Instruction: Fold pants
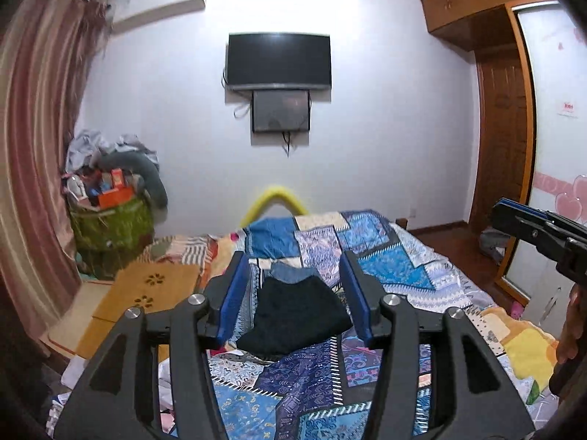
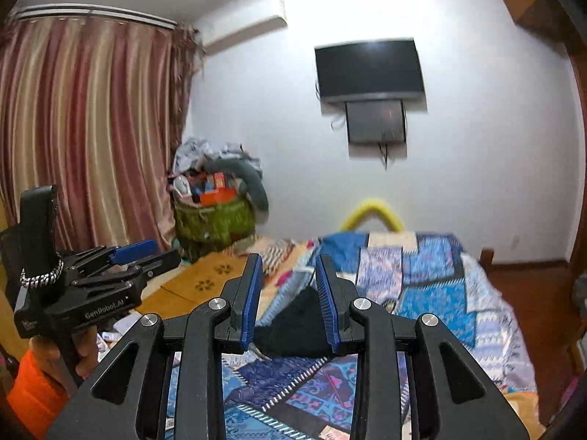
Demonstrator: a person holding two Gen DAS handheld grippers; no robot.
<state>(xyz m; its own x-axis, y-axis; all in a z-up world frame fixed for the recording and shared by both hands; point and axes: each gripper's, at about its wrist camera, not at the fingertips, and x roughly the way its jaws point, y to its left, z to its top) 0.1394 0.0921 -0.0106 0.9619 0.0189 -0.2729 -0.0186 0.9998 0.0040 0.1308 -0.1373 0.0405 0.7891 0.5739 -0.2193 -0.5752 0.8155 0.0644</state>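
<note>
Folded black pants (image 1: 299, 315) lie on the patchwork bedspread (image 1: 396, 256), with a blue denim piece (image 1: 291, 271) just behind them. My left gripper (image 1: 293, 267) is open and empty, held above and in front of the pants. My right gripper (image 2: 290, 271) is open and empty, also raised above the pants (image 2: 297, 333), which its fingers partly hide. The right gripper shows from the side at the right edge of the left wrist view (image 1: 513, 216). The left gripper shows at the left of the right wrist view (image 2: 135, 253).
A wooden board (image 1: 146, 289) lies left of the bed. A green basket (image 1: 110, 227) of clutter stands by the striped curtain (image 1: 40, 146). A TV (image 1: 279, 60) hangs on the far wall. A wooden wardrobe (image 1: 510, 128) stands at the right.
</note>
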